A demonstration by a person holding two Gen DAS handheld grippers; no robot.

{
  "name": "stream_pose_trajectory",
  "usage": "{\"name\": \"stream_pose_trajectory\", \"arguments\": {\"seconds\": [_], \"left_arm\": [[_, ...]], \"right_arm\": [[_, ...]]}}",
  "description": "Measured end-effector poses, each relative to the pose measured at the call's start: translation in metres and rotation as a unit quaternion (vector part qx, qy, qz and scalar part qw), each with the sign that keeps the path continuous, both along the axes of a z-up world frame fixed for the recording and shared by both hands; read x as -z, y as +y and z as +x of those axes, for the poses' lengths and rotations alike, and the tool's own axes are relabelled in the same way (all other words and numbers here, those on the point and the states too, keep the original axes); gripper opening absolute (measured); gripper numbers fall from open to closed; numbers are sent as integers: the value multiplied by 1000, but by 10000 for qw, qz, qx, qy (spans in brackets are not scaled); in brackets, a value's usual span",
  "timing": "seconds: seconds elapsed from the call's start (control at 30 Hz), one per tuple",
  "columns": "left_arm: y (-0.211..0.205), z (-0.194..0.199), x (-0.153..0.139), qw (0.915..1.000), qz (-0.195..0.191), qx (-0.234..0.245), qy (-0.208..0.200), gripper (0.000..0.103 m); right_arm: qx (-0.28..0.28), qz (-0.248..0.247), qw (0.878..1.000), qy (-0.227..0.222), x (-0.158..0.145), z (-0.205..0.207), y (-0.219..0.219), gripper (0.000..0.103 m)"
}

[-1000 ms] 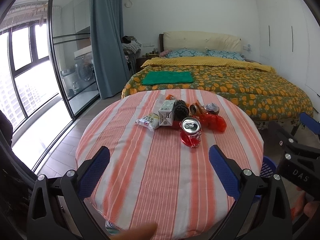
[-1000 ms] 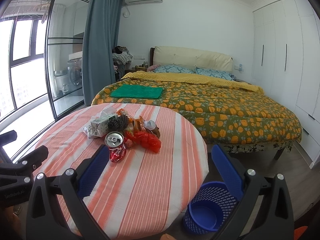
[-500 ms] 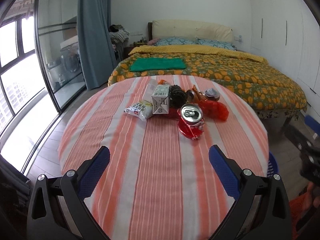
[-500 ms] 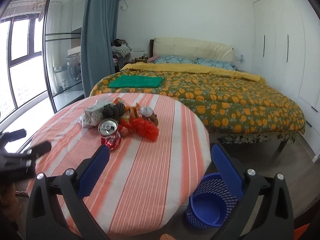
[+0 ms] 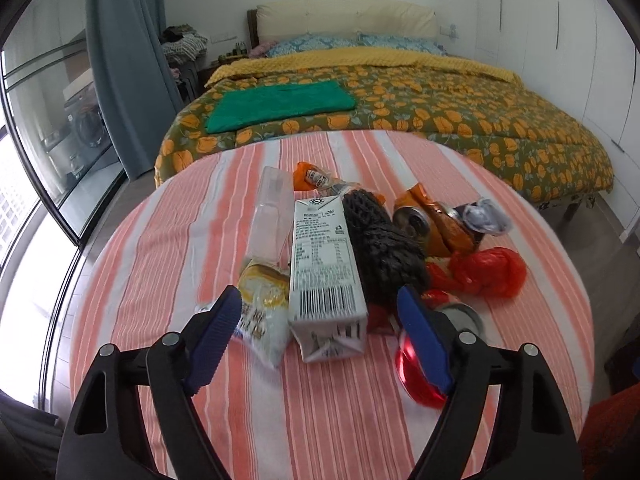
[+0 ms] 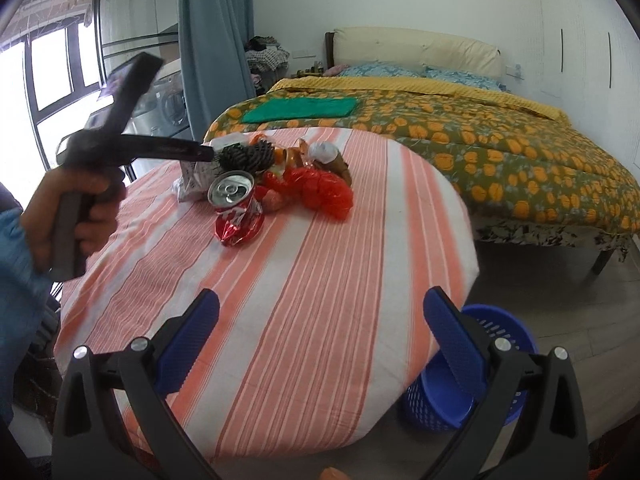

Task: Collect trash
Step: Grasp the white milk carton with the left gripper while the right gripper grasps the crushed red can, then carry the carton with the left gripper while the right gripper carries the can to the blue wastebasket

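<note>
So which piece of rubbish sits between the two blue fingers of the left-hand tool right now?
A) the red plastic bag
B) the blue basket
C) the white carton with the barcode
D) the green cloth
C: in the left wrist view the white carton lies between the closing jaws of the left gripper, not yet pinched.

A round table point(image 6: 320, 280) under an orange-and-white striped cloth bears a clustered trash pile: milk carton point(image 5: 326, 268), crushed red can point(image 6: 236, 208), red plastic bag point(image 6: 326, 192).
</note>
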State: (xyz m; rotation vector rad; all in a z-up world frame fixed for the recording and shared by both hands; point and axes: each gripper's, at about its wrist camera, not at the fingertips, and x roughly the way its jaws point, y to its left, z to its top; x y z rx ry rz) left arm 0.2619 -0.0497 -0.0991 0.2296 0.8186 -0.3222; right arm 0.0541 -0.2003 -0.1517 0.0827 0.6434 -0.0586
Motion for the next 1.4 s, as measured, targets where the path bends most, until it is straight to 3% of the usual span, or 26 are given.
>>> {"name": "stream_pose_trajectory", "arguments": {"seconds": [0.1,0.17,0.23,0.4,0.63,0.8,1.0,1.03,1.13,1.23,1.4], "left_arm": [[1,11,8,9999,-69,-4,140,79],[2,16,9,9998,-110,43,131,71],[2,19,12,9995,-162,158,226,38],[11,3,6,9996,-261,97,70,37],[60,-82,-12,9964,-829,-165,84,38],[75,-136,19,9963,-720,-446,128,38],[74,-146,48,9944,-803,-624,272,39],[74,-146,51,9943,-799,-639,295,45],[75,-146,56,9931,-882,-632,443,56],[79,-152,58,9935,-856,-606,447,64],[85,-155,48,9933,-962,-457,444,71]], "right_arm": [[-71,-3,10000,39,3,2,2,98],[-106,-6,9999,78,5,5,3,98],[-146,-2,9998,123,8,8,5,98],[-280,-6,9994,181,10,12,12,98],[-503,424,9967,475,17,41,9,98],[-967,607,9897,864,27,94,24,98],[-1268,190,9833,1293,42,166,58,97],[-1265,161,9830,1319,45,173,62,94],[-1166,123,9840,1343,50,188,65,61],[-1200,231,9835,1334,50,184,60,61],[-1476,194,9780,1461,48,140,41,61]]}}
